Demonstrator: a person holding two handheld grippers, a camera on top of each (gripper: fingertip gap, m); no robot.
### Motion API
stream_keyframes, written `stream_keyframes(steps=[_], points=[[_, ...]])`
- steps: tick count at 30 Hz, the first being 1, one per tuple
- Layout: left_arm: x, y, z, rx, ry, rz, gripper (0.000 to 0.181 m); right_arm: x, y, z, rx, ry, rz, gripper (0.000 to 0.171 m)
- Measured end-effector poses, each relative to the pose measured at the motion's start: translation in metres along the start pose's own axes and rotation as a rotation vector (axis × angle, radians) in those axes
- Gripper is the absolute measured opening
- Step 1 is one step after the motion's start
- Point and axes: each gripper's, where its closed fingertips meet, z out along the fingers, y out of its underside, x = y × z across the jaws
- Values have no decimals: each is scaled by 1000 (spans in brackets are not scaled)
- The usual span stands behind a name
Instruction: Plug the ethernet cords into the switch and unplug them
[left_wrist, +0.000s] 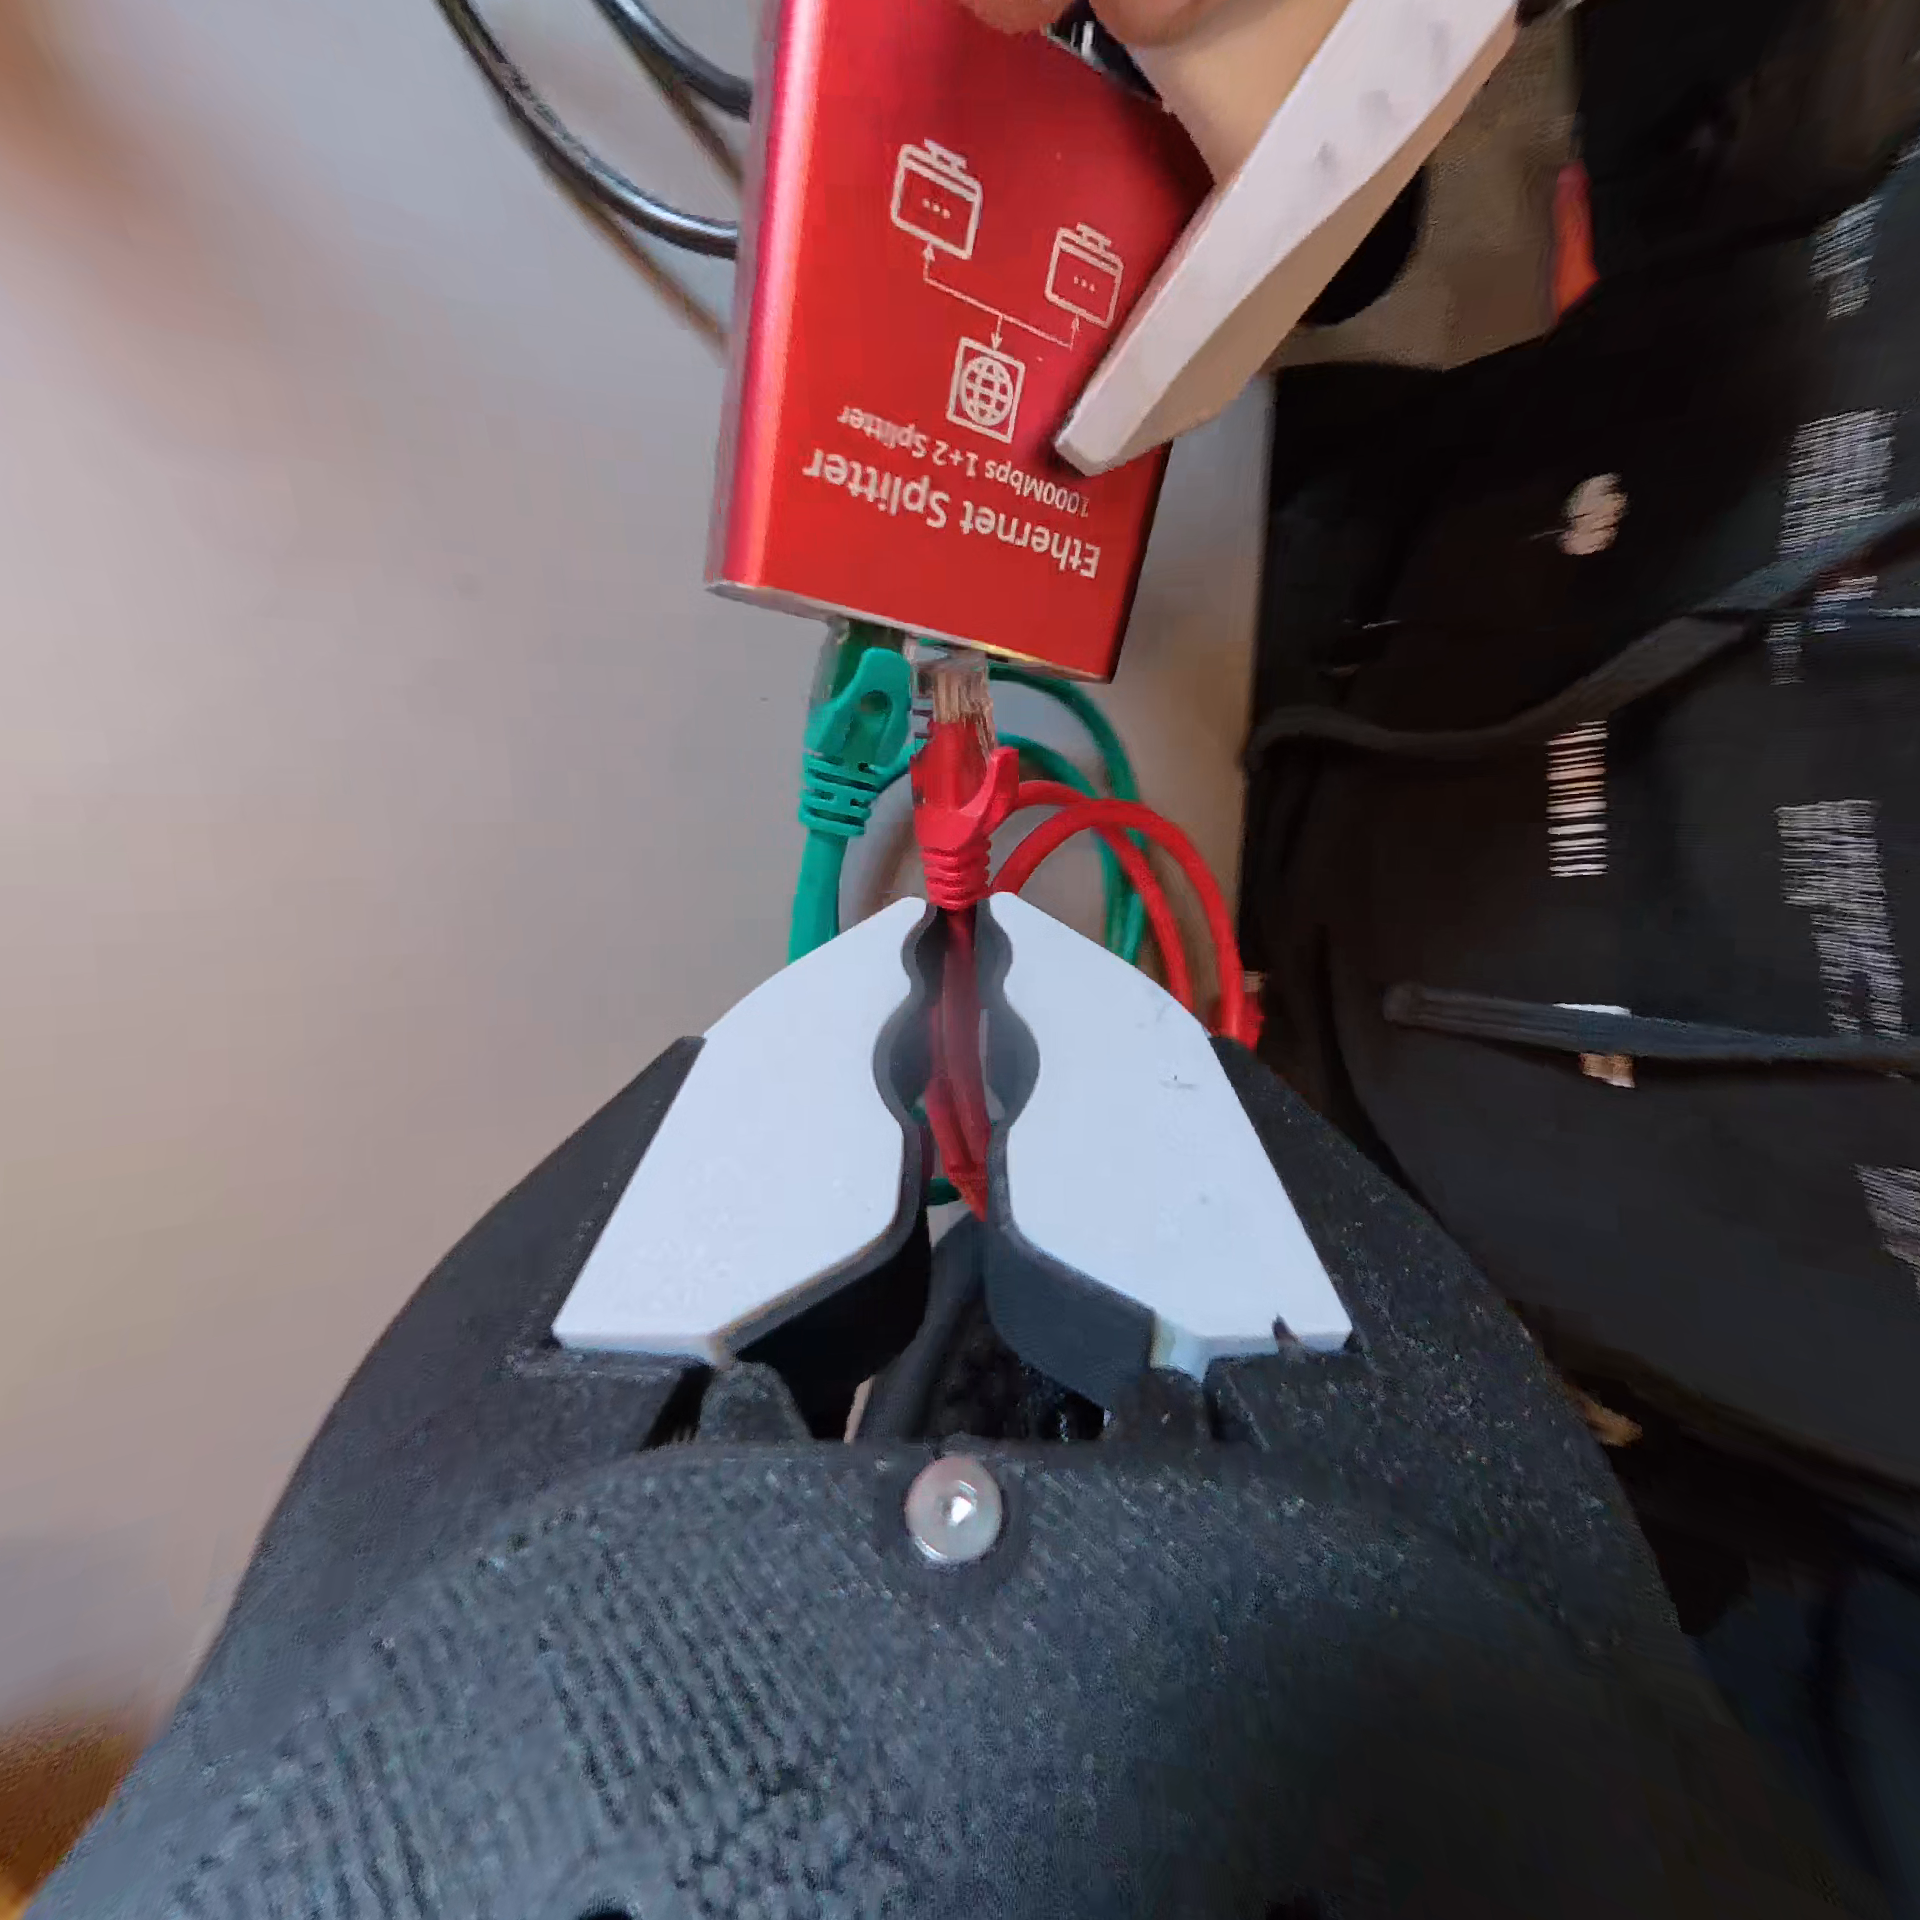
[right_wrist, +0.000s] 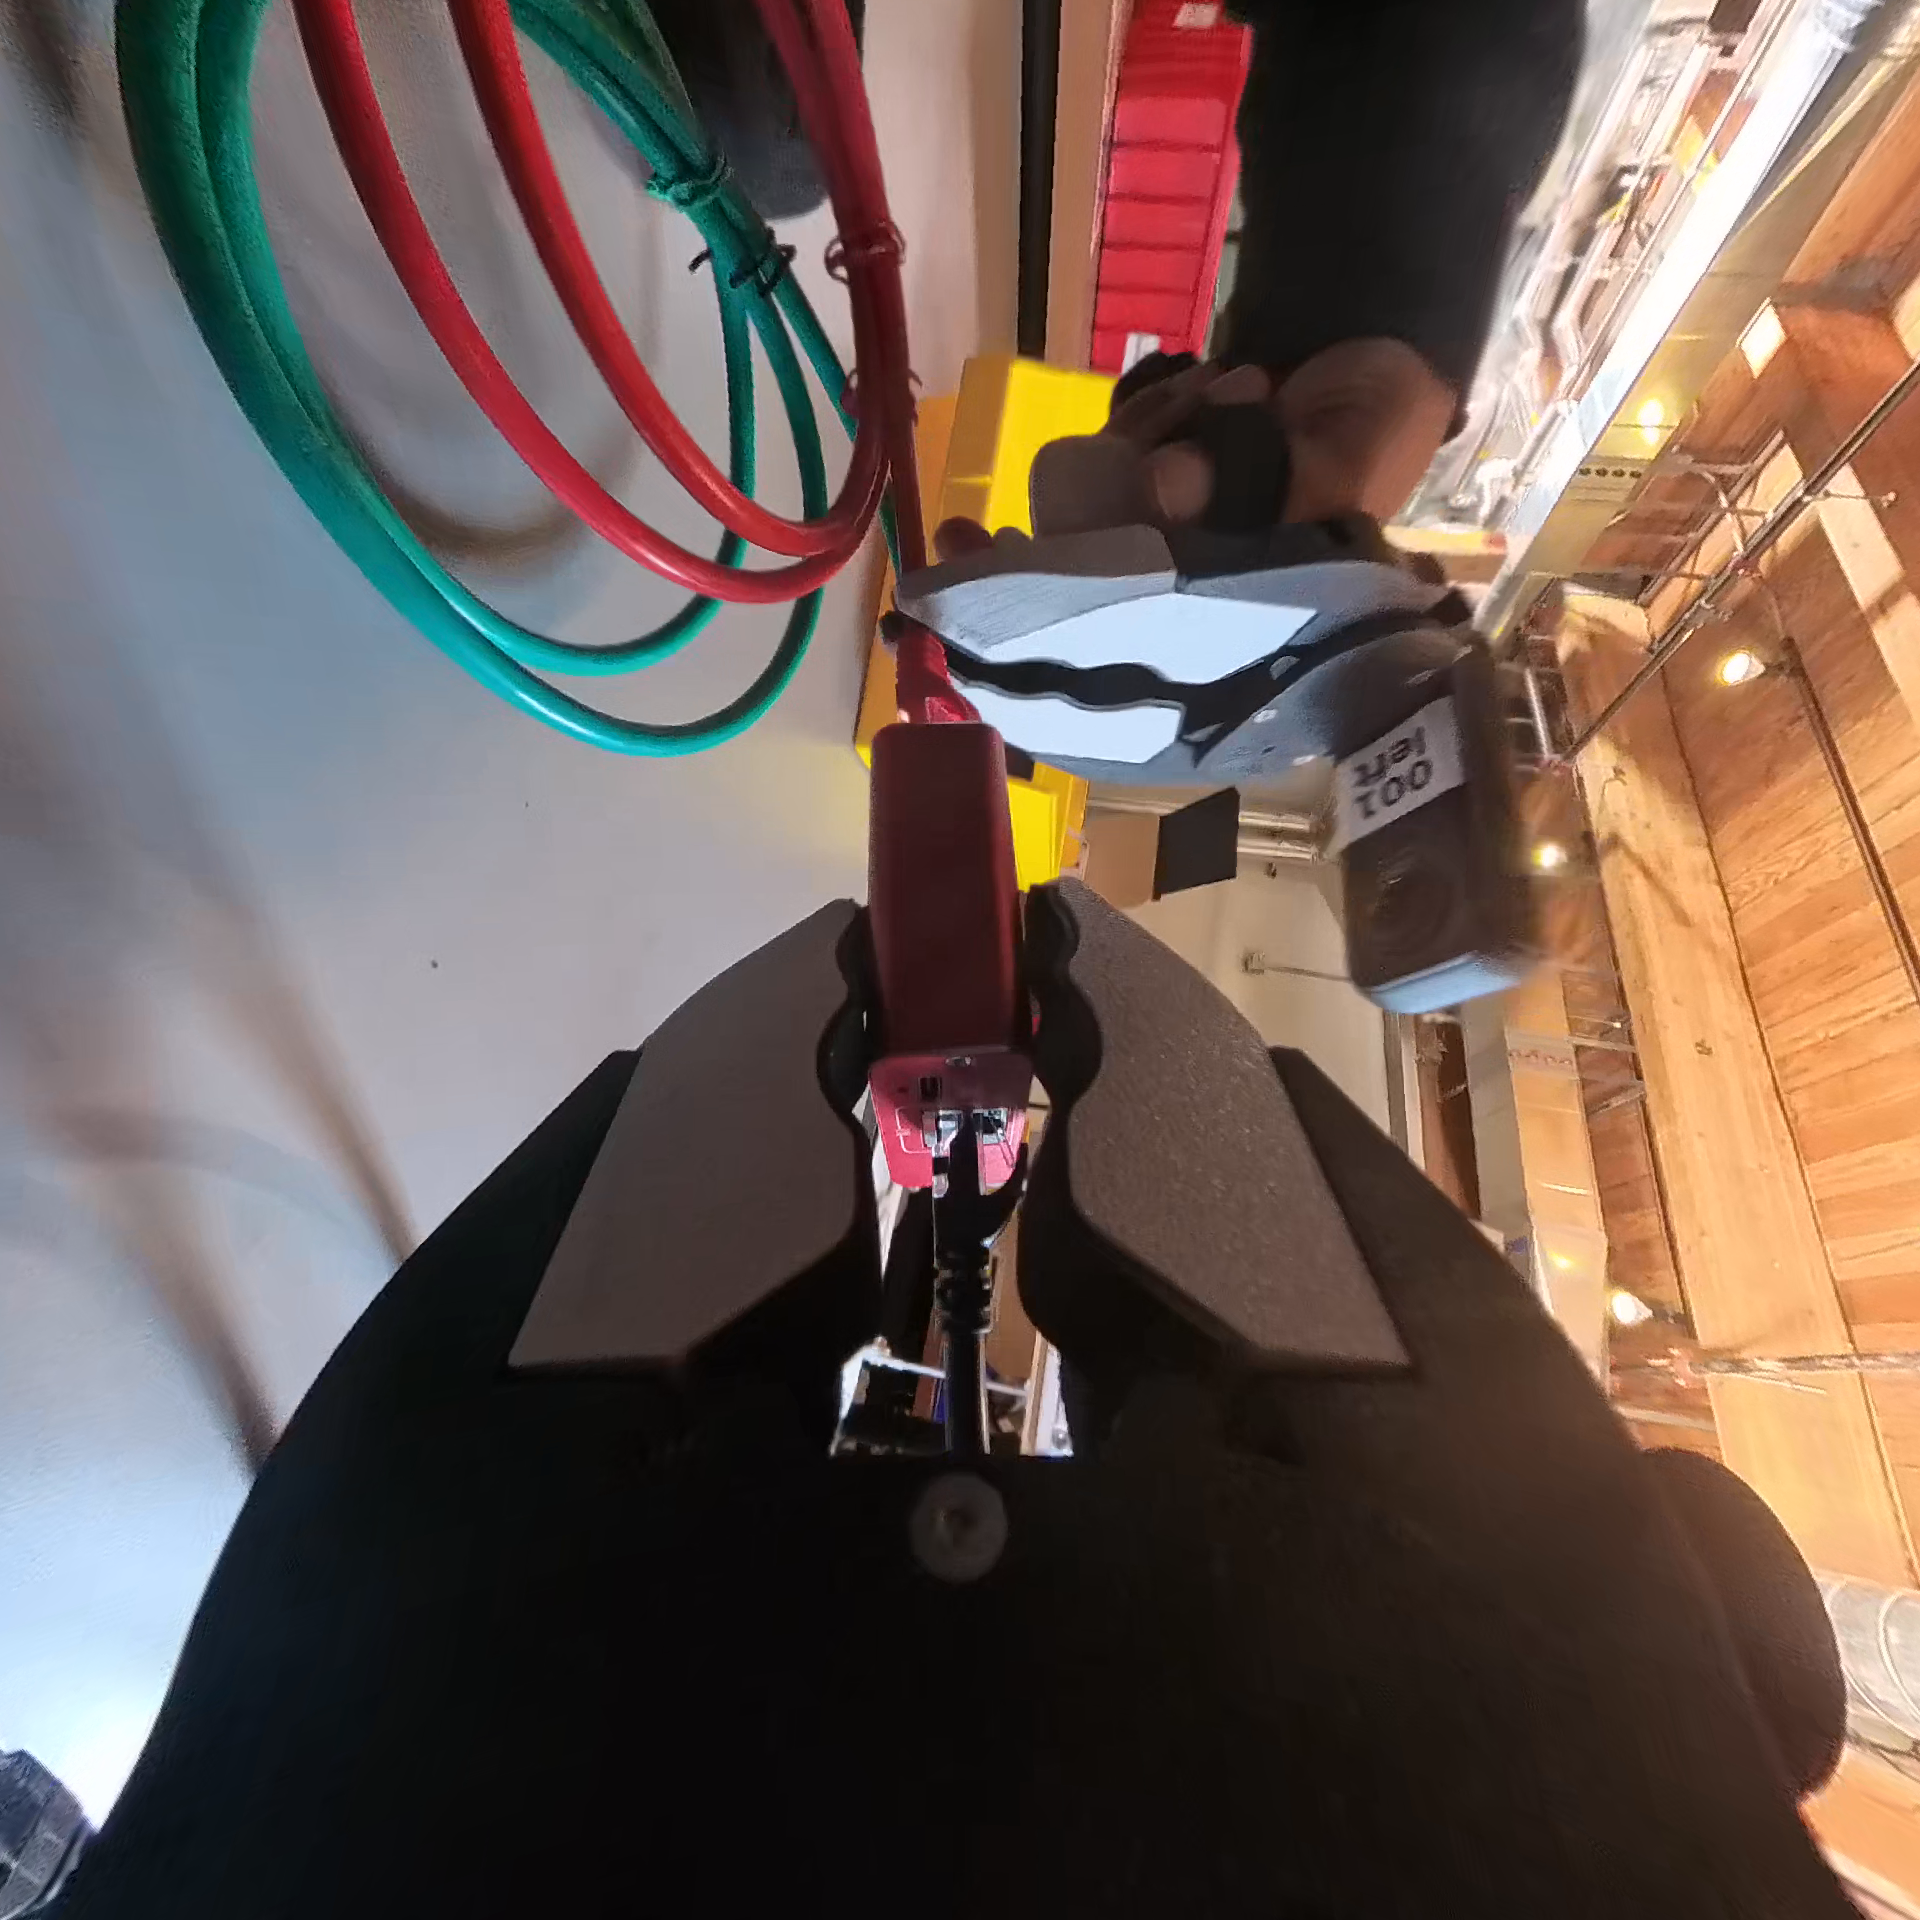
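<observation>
The red metal switch (left_wrist: 935, 312) hangs in the air, held by my right gripper (right_wrist: 948, 899), which is shut on its sides (right_wrist: 935, 810). One right finger (left_wrist: 1247, 239) lies across the switch face. My left gripper (left_wrist: 958, 914) is shut on the red ethernet cord just behind its plug (left_wrist: 961, 821). The plug's clear tip is at the mouth of the right port; how deep it sits I cannot tell. The green cord's plug (left_wrist: 847, 748) sits in the port beside it. A black cable (right_wrist: 961, 1278) is plugged into the switch's other end. The left gripper (right_wrist: 935, 655) also shows beyond the switch.
Coils of red cord (right_wrist: 623, 416) and green cord (right_wrist: 343, 488) hang over the white table (left_wrist: 312, 623). Black cables (left_wrist: 582, 156) lie behind the switch. A black bag (left_wrist: 1610, 935) is at the right. Yellow bins (right_wrist: 1008, 436) and a red bin (right_wrist: 1164, 177) stand beyond. My hands' fingertips stand some 7 cm from each other.
</observation>
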Motion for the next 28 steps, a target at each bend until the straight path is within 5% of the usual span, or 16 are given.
stream_keyframes(steps=[1,4,7,12,15,23,26,28], points=[[4,0,-1,29,61,-22,4,1,-3,-1,10,-4,-1,28],[21,5,-3,43,232,-16,4,5,-12,-2,50,-6,-3,28],[20,14,7,-52,191,55,5,-1,-18,1,70,-35,-23,28],[31,14,1,9,312,60,5,2,-20,0,79,-33,-9,28],[14,15,5,-10,182,74,5,-3,-13,5,42,-54,-16,28],[-13,-23,-39,259,-287,213,59,3,10,7,-35,-6,25,28],[-15,-44,-23,292,-409,310,86,7,5,13,-18,12,29,28],[-18,-49,-2,241,-428,349,79,11,3,19,-15,19,46,28]])
